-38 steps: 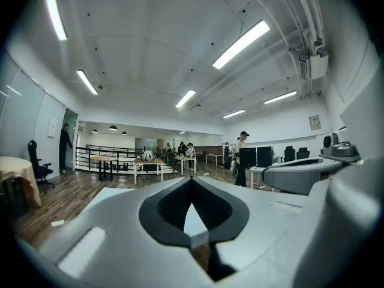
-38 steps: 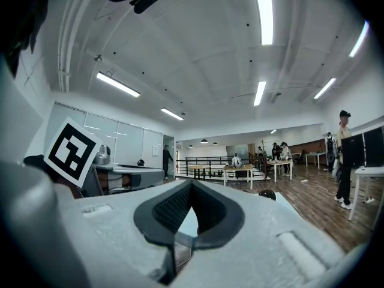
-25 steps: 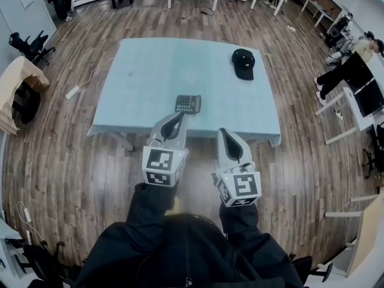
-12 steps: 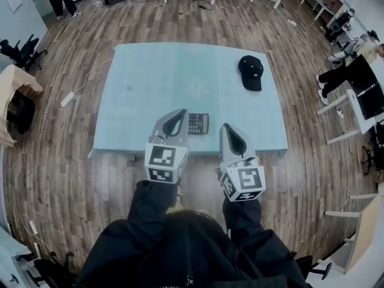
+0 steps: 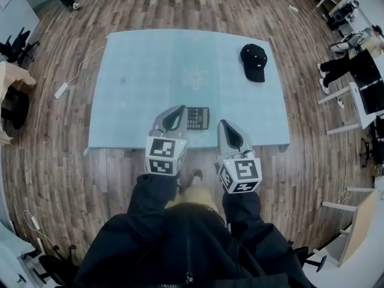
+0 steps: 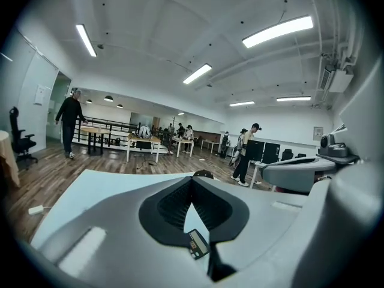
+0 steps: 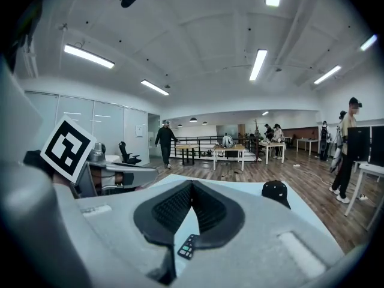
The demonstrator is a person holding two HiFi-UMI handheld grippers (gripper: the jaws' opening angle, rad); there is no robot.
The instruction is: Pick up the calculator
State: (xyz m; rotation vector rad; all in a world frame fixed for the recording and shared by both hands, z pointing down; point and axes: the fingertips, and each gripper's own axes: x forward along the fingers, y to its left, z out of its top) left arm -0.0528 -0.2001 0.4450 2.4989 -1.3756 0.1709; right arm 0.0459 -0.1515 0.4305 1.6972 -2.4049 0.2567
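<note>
A dark calculator (image 5: 198, 117) lies flat near the front edge of the light blue table (image 5: 144, 71). My left gripper (image 5: 174, 111) reaches over that edge just left of the calculator, and its jaws are shut and empty. My right gripper (image 5: 224, 125) is just right of the calculator and a bit nearer to me, also shut and empty. In the left gripper view the calculator (image 6: 197, 243) shows through the gap behind the closed tips of the left gripper (image 6: 192, 180). The right gripper view shows the calculator (image 7: 187, 246) the same way behind the right gripper (image 7: 192, 183).
A black cap (image 5: 254, 62) lies at the table's far right, also visible as the cap (image 7: 276, 192). A white power strip (image 5: 62, 90) with its cord lies on the wooden floor left of the table. People and desks stand at the room's far side and right.
Both grippers have moved forward over the table's front edge and a little down. The calculator, earlier ahead of them, now lies between their tips. Both stayed shut.
</note>
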